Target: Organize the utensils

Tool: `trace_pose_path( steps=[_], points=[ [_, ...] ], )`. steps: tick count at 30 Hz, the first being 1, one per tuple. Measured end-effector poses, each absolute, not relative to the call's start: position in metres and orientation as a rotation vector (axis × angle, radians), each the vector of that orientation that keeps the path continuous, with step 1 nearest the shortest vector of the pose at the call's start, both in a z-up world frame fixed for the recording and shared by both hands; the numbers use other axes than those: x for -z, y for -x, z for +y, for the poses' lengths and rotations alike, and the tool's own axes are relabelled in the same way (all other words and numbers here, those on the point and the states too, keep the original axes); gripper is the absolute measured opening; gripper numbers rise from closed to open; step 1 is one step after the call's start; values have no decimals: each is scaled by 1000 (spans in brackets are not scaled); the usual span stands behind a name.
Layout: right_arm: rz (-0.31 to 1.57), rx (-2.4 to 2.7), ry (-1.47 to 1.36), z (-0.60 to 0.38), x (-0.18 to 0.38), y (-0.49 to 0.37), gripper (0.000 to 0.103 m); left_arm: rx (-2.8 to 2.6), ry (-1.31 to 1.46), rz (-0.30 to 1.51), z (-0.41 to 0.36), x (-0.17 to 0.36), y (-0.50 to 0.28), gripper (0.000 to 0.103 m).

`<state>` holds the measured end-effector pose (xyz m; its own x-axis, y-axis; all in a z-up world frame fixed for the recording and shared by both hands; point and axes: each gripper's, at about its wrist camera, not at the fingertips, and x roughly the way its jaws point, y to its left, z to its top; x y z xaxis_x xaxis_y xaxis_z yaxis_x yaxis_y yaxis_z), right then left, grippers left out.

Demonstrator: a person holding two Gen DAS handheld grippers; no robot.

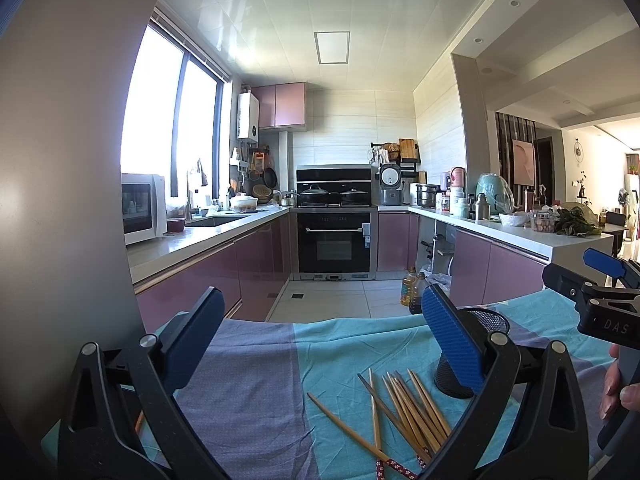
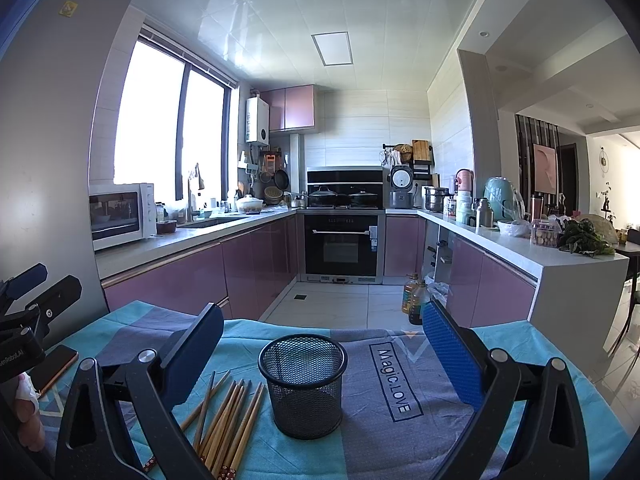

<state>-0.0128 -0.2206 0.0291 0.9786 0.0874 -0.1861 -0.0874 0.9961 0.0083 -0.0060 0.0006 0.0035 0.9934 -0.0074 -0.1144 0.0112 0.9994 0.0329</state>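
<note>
Chopsticks (image 1: 404, 412) loose on cloth | mesh cup (image 2: 303, 384) unobstructed only in right view; both grippers wide, empty

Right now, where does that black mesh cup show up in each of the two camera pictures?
Left wrist view: the black mesh cup stands at lower right, half hidden behind the left gripper's right finger, right of the chopsticks.
Right wrist view: it stands at bottom centre, between the right gripper's fingers.
Shared landmark: the black oven at the back.

Chopsticks (image 1: 404, 412) beside mesh cup (image 1: 472, 352) on cloth (image 1: 260, 380)
</note>
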Motion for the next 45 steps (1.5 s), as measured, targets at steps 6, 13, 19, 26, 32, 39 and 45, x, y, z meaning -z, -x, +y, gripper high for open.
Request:
trace_pose_path(
  steps=[6,13,19,26,32,39,45],
  points=[
    [187,-88,-1,-221,-29,13,96,10,-34,115,0,-3,5,97],
    [191,-89,-4,-222,-27,14,96,12,-36,119,-2,1,4,97],
    [193,-90,-5,-221,-27,15,96,14,-38,122,-2,3,3,97],
    [201,-99,-6,-220,-25,15,96,20,-40,141,-2,7,-1,97],
    [242,-135,8,-216,-20,12,96,42,-55,221,1,18,-13,97],
    [427,-246,38,-200,9,-5,96,126,-78,433,4,51,-42,97],
    [632,-355,51,-179,45,-21,80,203,-75,613,3,86,-69,85]
  ],
)
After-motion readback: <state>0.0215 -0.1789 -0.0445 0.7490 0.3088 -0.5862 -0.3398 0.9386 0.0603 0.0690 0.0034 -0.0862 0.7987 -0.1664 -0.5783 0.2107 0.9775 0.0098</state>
